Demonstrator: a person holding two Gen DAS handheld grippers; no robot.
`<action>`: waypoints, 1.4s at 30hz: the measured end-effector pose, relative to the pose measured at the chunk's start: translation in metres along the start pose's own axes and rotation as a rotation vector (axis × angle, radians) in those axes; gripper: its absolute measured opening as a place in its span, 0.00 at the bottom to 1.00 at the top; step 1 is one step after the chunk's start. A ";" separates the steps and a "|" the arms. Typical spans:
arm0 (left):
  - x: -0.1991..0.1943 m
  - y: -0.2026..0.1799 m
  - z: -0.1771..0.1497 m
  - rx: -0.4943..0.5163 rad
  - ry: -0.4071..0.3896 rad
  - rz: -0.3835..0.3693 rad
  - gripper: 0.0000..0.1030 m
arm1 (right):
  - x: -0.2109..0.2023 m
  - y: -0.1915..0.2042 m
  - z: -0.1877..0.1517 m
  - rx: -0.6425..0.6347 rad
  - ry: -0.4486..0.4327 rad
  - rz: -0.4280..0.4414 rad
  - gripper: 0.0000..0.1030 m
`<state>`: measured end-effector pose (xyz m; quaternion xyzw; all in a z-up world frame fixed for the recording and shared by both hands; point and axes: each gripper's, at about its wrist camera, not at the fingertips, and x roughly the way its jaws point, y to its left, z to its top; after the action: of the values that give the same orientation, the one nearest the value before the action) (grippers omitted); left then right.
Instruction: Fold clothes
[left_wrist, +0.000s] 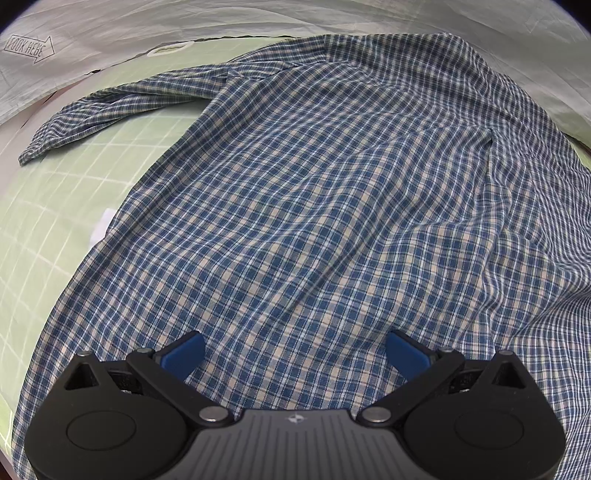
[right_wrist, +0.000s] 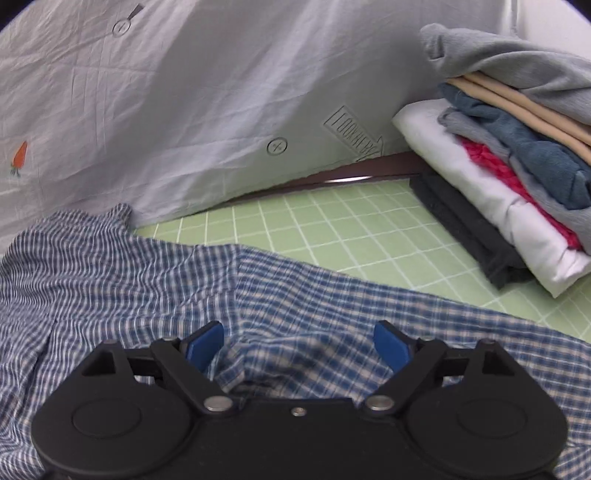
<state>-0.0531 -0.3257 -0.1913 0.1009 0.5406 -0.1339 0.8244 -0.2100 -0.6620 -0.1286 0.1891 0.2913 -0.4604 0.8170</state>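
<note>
The left claw (left_wrist: 294, 352) is hanging released, its blue pads (left_wrist: 184, 354) spread wide and gripping nothing, just above the near part of the plaid shirt (left_wrist: 314, 192). The shirt is lying spread across the green gridded surface (left_wrist: 55, 221), filling most of the left wrist view and running from the near edge to the far side. One sleeve (left_wrist: 110, 110) is stretching away to the far left over the green grid. A small white tag (left_wrist: 100, 230) is peeking out at the shirt's left edge. Beyond the shirt, a pale wrinkled sheet (left_wrist: 147, 26) printed with an arrow is rising as a backdrop.

The right claw (right_wrist: 298, 345) is also standing released, blue pads (right_wrist: 391, 349) wide apart, with a rumpled fold of the plaid shirt (right_wrist: 147, 280) bunching up between them; whether the pads are touching the cloth is hard to tell. From there the shirt is spreading left and right over the near half of the surface (right_wrist: 332, 229). On the far right a stack of folded clothes (right_wrist: 517, 166) is sitting on the surface, well apart from the shirt: dark at the bottom, then white, pink, blue, tan and grey on top. Behind everything the pale sheet (right_wrist: 184, 92) is hanging, with a small carrot print (right_wrist: 19, 157) at the left.
</note>
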 end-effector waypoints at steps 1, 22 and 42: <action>0.000 0.000 -0.001 -0.001 -0.001 0.000 1.00 | 0.004 -0.002 -0.005 0.003 0.019 -0.002 0.86; 0.001 -0.001 -0.004 -0.018 -0.012 0.006 1.00 | -0.073 -0.211 -0.067 0.268 0.098 -0.376 0.94; -0.085 0.075 -0.093 -0.074 -0.121 0.076 1.00 | -0.137 -0.047 -0.100 0.037 0.187 0.154 0.00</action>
<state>-0.1407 -0.2165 -0.1478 0.0825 0.4901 -0.0880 0.8633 -0.3366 -0.5400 -0.1173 0.2678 0.3424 -0.3821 0.8155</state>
